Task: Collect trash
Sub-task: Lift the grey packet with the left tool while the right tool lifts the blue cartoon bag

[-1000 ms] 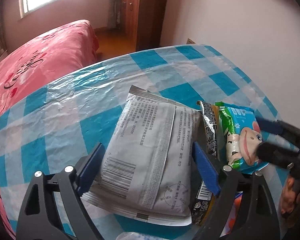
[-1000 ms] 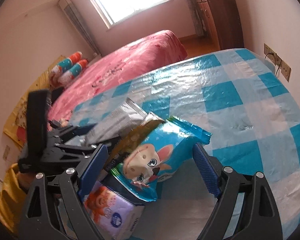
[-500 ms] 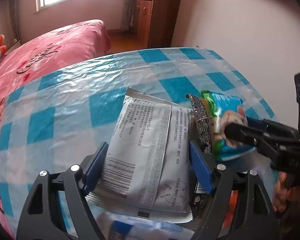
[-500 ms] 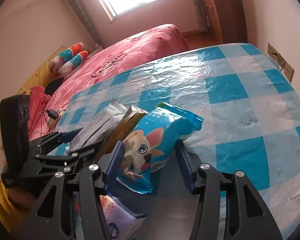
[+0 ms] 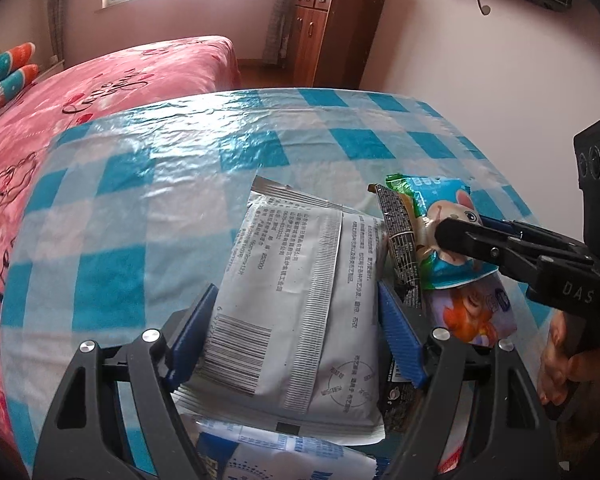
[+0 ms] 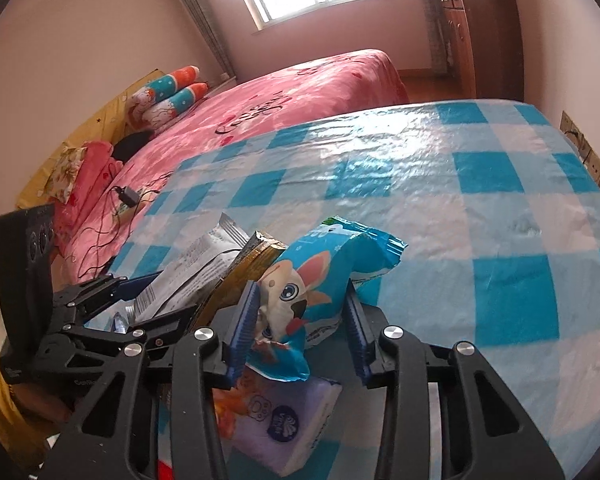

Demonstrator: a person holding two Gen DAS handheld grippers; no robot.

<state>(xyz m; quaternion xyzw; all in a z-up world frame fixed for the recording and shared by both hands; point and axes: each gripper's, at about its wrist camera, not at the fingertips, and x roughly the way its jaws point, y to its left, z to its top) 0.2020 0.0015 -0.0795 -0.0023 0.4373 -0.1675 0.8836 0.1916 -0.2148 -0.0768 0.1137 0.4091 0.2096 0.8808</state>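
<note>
**A:** Bedroom with a pink bed (image 6: pixel 300 92) behind, and a table under a blue-checked plastic cloth (image 5: pixel 260 152). Where's the trash?

**B:** Piled at the near edge of the table, right under both tools. The left gripper (image 5: pixel 296 340) has its blue pads pressed against both side edges of a white printed pouch (image 5: pixel 300 300), so it's clamped on that. The right gripper (image 6: pixel 300 320) has its pads squeezing a blue cartoon-rabbit snack bag (image 6: pixel 320 276), which is creased where it's pinched.

**A:** Which way do they lie?

**B:** Each runs lengthwise away from its gripper, long axis along the fingers, gripped near the close end. The rabbit bag sits to the right of the pouch, tilted up off the cloth.

**A:** And what's between them?

**B:** A dark, gold-edged wrapper (image 5: pixel 400 248), standing on edge between the two, touching both. The left gripper looks nearer to it. I'd judge it the likeliest to get dragged along or to drop when either hand lifts.

**A:** Count?

**B:** At least five pieces: one pouch, one rabbit bag, one dark wrapper, one purple tissue pack (image 6: pixel 276 420) under the rabbit bag, and one blue-and-white packet (image 5: pixel 284 460) under the pouch. Two grippers, both full.
</note>
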